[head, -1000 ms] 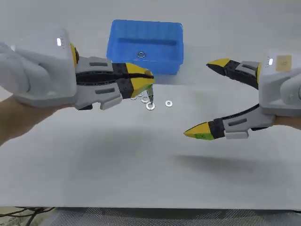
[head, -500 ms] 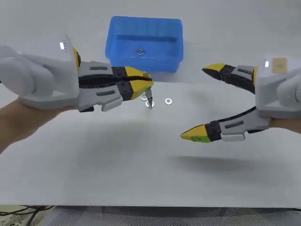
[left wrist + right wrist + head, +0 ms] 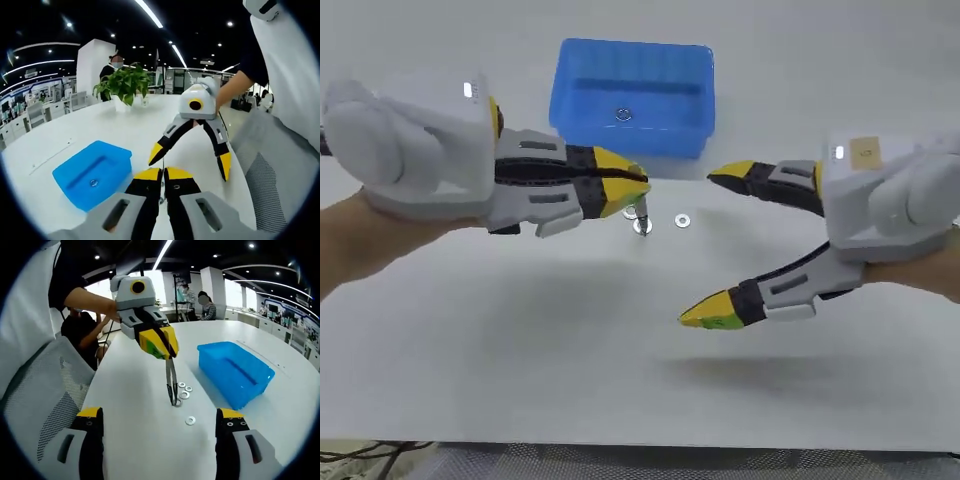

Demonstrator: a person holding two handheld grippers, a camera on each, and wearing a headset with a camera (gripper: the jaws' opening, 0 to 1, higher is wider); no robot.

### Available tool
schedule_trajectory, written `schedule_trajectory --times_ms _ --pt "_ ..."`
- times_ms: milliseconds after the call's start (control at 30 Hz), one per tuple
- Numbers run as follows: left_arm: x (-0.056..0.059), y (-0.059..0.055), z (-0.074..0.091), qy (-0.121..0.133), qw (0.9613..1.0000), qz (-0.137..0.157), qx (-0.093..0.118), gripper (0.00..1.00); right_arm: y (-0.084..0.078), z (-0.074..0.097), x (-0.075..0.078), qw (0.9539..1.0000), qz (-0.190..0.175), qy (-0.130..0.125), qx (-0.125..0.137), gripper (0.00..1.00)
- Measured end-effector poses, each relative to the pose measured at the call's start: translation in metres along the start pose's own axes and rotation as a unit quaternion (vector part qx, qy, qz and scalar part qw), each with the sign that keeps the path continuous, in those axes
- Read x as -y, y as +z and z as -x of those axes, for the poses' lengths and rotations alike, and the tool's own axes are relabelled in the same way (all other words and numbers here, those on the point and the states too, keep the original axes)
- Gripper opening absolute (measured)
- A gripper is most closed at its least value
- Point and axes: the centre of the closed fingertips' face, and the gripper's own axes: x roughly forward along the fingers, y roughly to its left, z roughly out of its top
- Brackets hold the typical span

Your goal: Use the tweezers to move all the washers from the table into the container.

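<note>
The blue container [image 3: 632, 95] stands open on the white tabletop [image 3: 520, 350], at its far side. A single washer [image 3: 623, 115] lies flat on its floor, near the middle.

The left hand-held gripper [image 3: 632, 188] has its yellow-tipped jaws pressed together on the tweezers [image 3: 171, 377]. They point down to the tabletop just in front of the container. Their tips meet one of a small cluster of washers [image 3: 184, 394]; whether they pinch it I cannot tell. One more lone washer [image 3: 682, 220] lies a little apart from the cluster, on the right.

The right hand-held gripper [image 3: 708, 247] hovers nearby with its jaws spread wide, holding nothing. A tan sticker [image 3: 865, 152] sits on its white body, and the print is too small to read.
</note>
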Motion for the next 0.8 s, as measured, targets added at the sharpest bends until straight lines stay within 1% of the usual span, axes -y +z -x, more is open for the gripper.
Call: schedule_trajectory --times_ms 33,100,200,267,300,367,400,433,467,500,533,600,633,800 --pt "0.001 0.0 0.0 -0.007 1.0 0.004 -0.006 0.06 0.002 -0.006 0.0 1.0 -0.002 0.007 -0.001 0.88" --pt "0.002 0.0 -0.001 -0.012 0.9999 0.004 -0.011 0.06 0.007 -0.012 0.001 0.9999 0.001 0.01 0.0 0.85" --pt "0.0 -0.001 0.0 -0.011 0.9998 0.008 -0.013 0.06 0.015 -0.019 0.004 0.9998 0.004 0.017 0.005 0.8" --pt "0.0 -0.001 0.0 -0.01 0.9998 0.011 -0.012 0.06 0.019 -0.023 0.005 0.9997 0.007 0.022 0.003 0.79" --pt "0.0 -0.001 0.0 -0.009 0.9998 0.013 -0.011 0.06 0.02 -0.024 0.007 0.9996 0.01 0.025 0.001 0.76" --pt "0.0 0.0 -0.001 -0.008 0.9998 0.014 -0.01 0.06 0.023 -0.026 0.009 0.9994 0.015 0.03 0.0 0.62" --pt "0.0 0.0 -0.002 -0.008 0.9998 0.015 -0.009 0.06 0.023 -0.027 0.01 0.9993 0.012 0.035 -0.002 0.55" --pt "0.0 0.0 -0.002 -0.008 0.9998 0.015 -0.009 0.06 0.021 -0.029 0.008 0.9988 0.005 0.047 -0.006 0.48" --pt "0.0 0.0 -0.002 -0.008 0.9998 0.015 -0.009 0.06 0.02 -0.029 0.007 0.9984 0.005 0.055 -0.011 0.43" --pt "0.0 0.0 -0.002 -0.008 0.9998 0.016 -0.008 0.06 0.018 -0.03 0.007 0.998 0.01 0.06 -0.019 0.39" --pt "0.0 0.0 -0.002 -0.008 0.9998 0.015 -0.009 0.06 0.015 -0.031 0.009 0.9975 0.022 0.061 -0.029 0.33" --pt "0.001 0.0 -0.002 -0.009 0.9998 0.016 -0.009 0.06 0.015 -0.032 0.009 0.9972 0.022 0.065 -0.032 0.28" --pt "0.001 0.0 -0.002 -0.009 0.9998 0.016 -0.009 0.06 0.015 -0.032 0.009 0.9969 0.02 0.068 -0.034 0.27" --pt "0.002 0.0 -0.002 -0.012 0.9997 0.019 -0.011 0.06 0.017 -0.031 0.013 0.9966 0.026 0.068 -0.037 0.2"
